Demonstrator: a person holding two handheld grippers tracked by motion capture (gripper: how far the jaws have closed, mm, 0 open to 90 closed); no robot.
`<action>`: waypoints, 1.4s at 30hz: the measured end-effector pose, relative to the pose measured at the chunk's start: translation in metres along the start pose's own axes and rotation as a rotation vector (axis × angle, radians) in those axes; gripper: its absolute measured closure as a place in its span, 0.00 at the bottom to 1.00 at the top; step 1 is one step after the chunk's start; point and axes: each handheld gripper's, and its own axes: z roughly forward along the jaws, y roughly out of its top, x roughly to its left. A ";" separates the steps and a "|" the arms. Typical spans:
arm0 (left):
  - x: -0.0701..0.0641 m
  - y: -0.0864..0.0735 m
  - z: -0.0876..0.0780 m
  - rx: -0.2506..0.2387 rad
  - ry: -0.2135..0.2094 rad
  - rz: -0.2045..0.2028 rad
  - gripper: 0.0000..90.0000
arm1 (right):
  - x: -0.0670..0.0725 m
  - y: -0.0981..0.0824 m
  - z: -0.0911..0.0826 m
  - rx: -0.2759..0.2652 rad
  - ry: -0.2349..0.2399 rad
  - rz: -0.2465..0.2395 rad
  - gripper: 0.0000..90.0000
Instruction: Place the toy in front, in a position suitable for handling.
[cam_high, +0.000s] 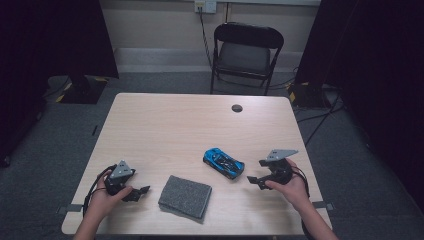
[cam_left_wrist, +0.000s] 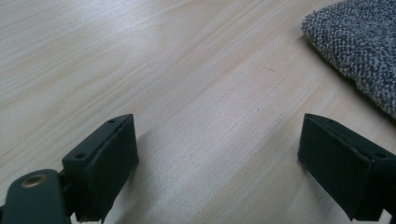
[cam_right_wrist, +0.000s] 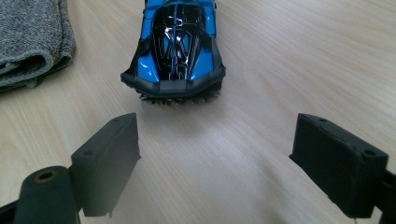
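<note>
The high view looks forward and down from above the near edge of the pale wooden table (cam_high: 165, 125). Each gripper view sits low, close to the tabletop, facing inward. All three share the folded grey knitted cloth (cam_high: 185, 196); the right gripper view faces the blue toy car (cam_right_wrist: 176, 44) closely.

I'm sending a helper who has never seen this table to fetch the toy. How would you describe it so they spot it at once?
On the pale wooden table, look at the near right part, just ahead of the right gripper. The toy car lies there, right of a folded grey cloth. It is the one glossy blue and black thing.
</note>
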 end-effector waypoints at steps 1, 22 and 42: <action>0.000 0.000 0.000 0.000 0.000 0.001 0.13 | 0.001 0.002 0.002 0.005 -0.003 -0.001 0.15; 0.000 0.000 0.000 0.001 0.002 -0.001 0.13 | 0.015 0.042 0.026 -0.015 0.030 -0.027 0.15; 0.000 0.000 0.000 0.001 0.001 0.003 0.12 | 0.021 0.063 0.066 0.008 0.028 -0.015 0.15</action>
